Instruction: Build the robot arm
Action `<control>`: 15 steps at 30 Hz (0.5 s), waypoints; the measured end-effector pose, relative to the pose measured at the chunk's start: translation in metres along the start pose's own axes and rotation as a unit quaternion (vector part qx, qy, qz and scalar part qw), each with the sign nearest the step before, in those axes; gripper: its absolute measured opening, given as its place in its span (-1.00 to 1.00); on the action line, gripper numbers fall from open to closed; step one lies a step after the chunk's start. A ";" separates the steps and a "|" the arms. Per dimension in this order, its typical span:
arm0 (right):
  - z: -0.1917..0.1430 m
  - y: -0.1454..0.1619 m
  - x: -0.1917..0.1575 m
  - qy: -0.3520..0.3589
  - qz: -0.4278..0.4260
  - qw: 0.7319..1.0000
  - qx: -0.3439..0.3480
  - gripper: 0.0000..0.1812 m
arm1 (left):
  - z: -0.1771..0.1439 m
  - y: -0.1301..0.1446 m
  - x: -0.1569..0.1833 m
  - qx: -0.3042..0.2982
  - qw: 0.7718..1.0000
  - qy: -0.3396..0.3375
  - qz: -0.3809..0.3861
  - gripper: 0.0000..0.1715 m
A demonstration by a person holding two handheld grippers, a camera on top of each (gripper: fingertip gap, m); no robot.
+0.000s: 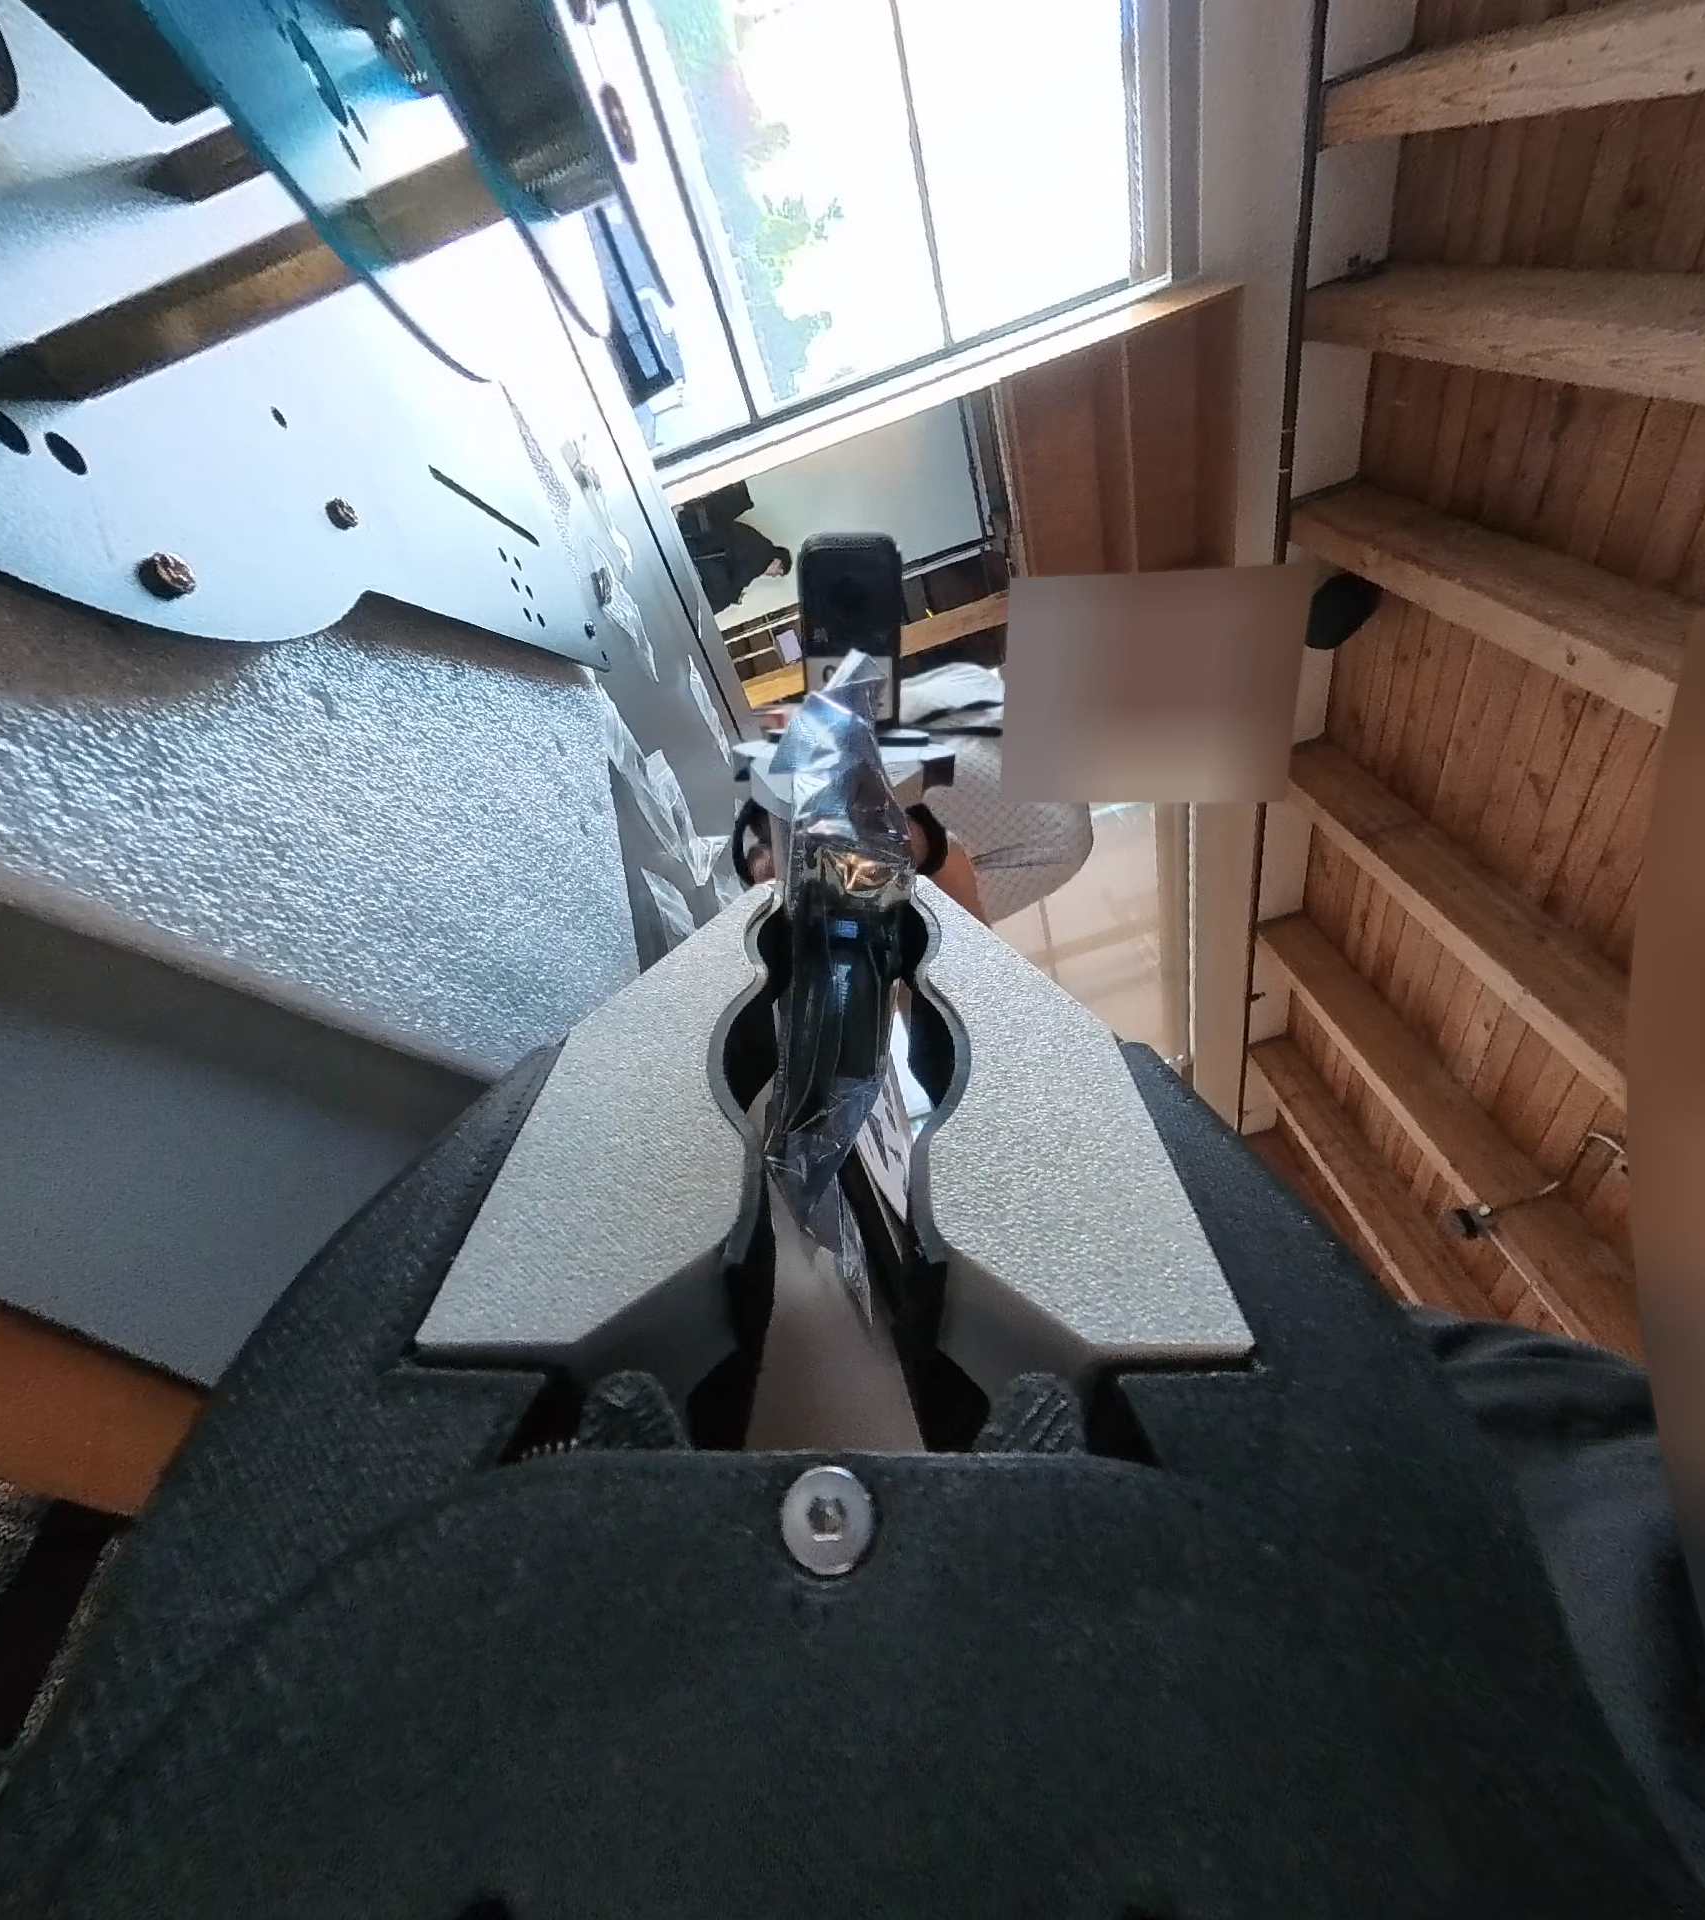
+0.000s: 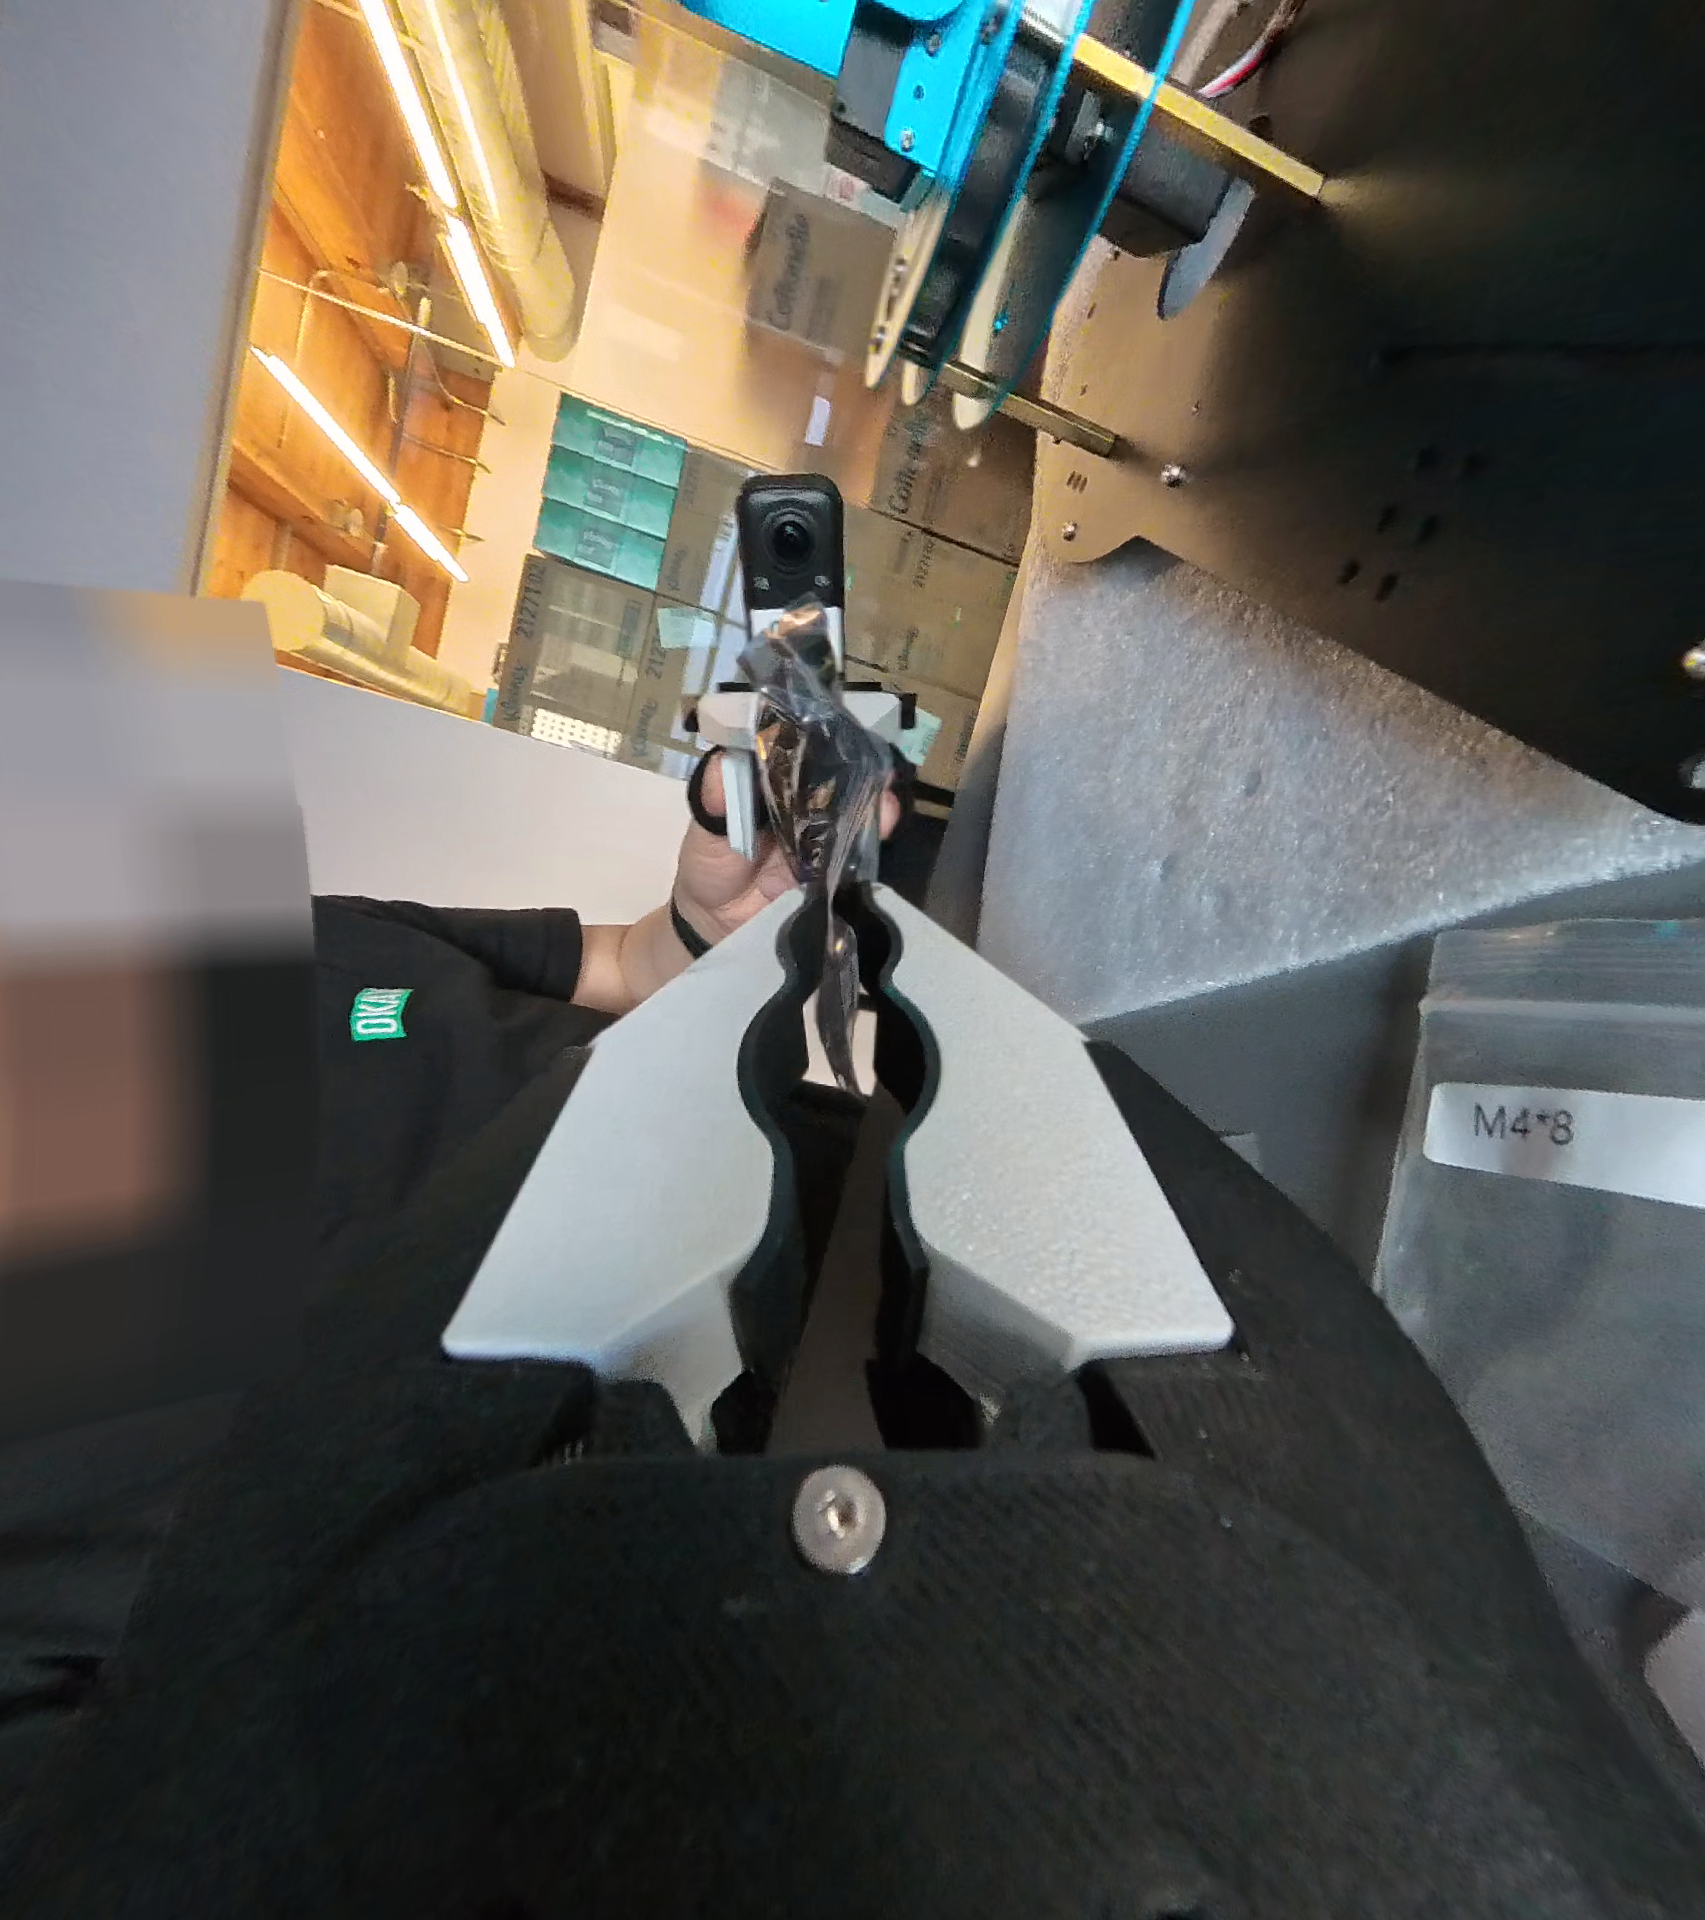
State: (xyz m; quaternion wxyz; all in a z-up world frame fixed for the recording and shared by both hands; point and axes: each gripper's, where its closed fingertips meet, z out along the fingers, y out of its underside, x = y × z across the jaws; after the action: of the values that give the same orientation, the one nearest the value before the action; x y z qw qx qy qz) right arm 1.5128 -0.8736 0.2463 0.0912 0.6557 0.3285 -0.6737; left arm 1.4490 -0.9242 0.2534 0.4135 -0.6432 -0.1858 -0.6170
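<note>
At lower centre of each view, the left tool (image 1: 832,925) and right tool (image 2: 832,914) are both pinching one crinkled clear plastic bag (image 1: 832,831) between them; pulling apart could be tearing it, spilling contents beside the foam packing (image 2: 1191,779).

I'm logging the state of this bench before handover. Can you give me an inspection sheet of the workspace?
Surface: grey foam sheet under the parts.
Held item: crinkled clear plastic bag, stretched between both grippers.
Clutter: labelled zip bags on the foam; small clear bags beside the plate.
Grippers: left gripper shut on the bag; right gripper shut on its other end.
Hardware: white metal plate with holes and screws; blue acrylic discs.
Cables: nothing seen clearly.
Surroundings: window, wooden shelving, stacked cardboard boxes.
</note>
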 end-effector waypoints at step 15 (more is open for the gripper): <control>-0.001 -0.001 -0.013 -0.023 0.025 0.999 0.024 -0.86 | 0.004 0.000 0.006 -0.003 1.000 0.021 -0.015 -0.80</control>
State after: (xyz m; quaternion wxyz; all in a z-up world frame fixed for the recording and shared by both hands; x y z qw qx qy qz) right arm 1.5146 -0.8765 0.2594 0.1000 0.6502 0.2935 -0.6936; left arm 1.4530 -0.9227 0.2598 0.4060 -0.6282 -0.1851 -0.6373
